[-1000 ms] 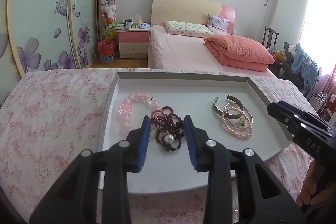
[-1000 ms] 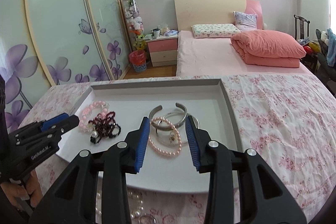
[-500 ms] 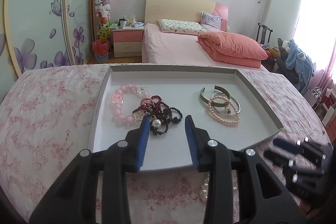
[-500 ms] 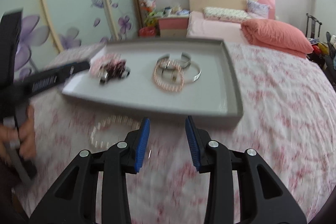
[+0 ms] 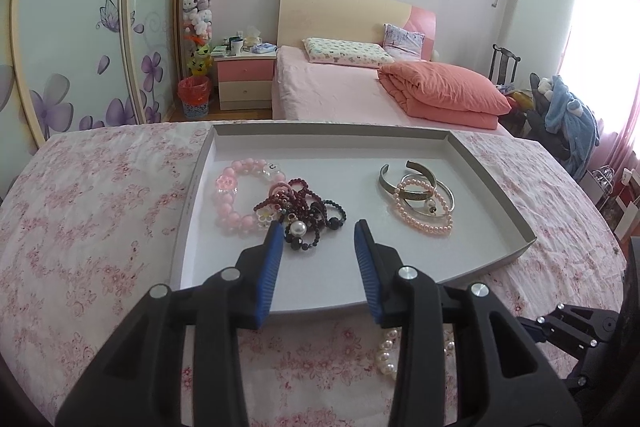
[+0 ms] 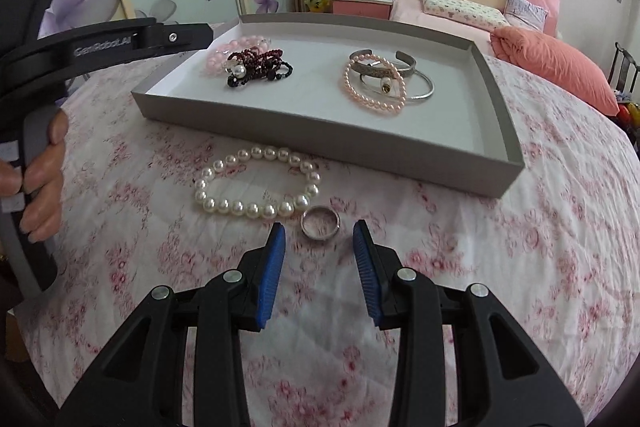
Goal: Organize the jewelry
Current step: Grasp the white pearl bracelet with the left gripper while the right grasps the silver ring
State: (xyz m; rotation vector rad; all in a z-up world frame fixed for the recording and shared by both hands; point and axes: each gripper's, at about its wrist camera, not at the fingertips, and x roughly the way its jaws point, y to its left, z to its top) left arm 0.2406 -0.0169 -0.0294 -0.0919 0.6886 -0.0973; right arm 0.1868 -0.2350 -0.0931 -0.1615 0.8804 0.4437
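A grey tray point(image 5: 490, 179) point(image 6: 496, 107) lies on the flowered cloth. In it lie a pink bead bracelet point(image 5: 230, 195), a dark bead heap point(image 5: 308, 213) point(image 6: 258, 65), and silver bangles with a pink pearl bracelet point(image 5: 424, 201) point(image 6: 374, 85). My left gripper point(image 5: 318, 229) hovers open over the tray's near part, just short of the dark beads, nothing between its pads. In front of the tray, on the cloth, lie a white pearl bracelet point(image 6: 256, 183) and a silver ring point(image 6: 320, 223). My right gripper point(image 6: 318, 231) stands open low over the cloth, the ring just beyond its tips.
A hand point(image 6: 40, 179) holds the left gripper's handle at the left edge of the right wrist view. A bed with a salmon quilt point(image 5: 444, 95), a nightstand point(image 5: 244, 77) and a floral wardrobe stand behind. Flowered cloth lies bare to the right of the tray.
My right gripper came back off the tray and down to the cloth in front of it, now pointing at the ring. The left gripper drew back slightly from the dark beads.
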